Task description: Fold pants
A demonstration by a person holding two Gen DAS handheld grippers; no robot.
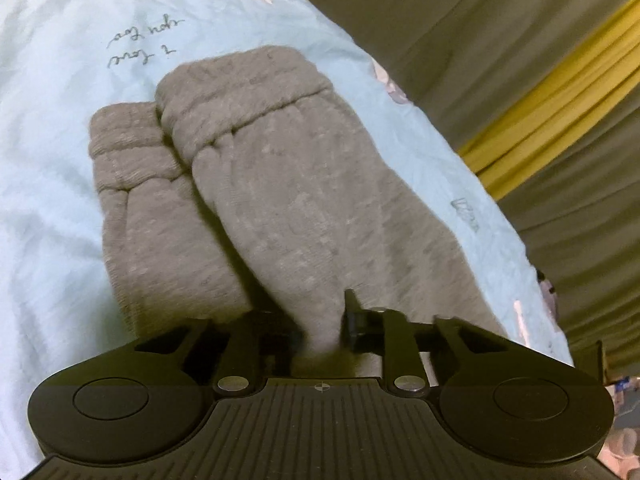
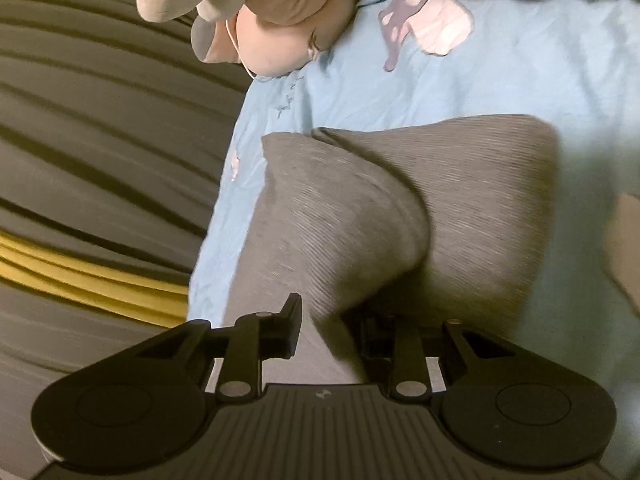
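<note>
Presently both grippers, left (image 1: pixel 322 330) and right (image 2: pixel 326 330), clamped on grey pants (image 1: pixel 280 200); thin pinches may slip, collapsing fold onto bed sheet (image 1: pixel 52 100).

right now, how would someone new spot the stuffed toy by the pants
Start at the light blue bedsheet where the grey pants lie. Follow it to its far edge by the dark curtain folds. The plush toy sits there, pinkish beige with floppy grey-tipped limbs, the only rounded, padded thing.
</note>
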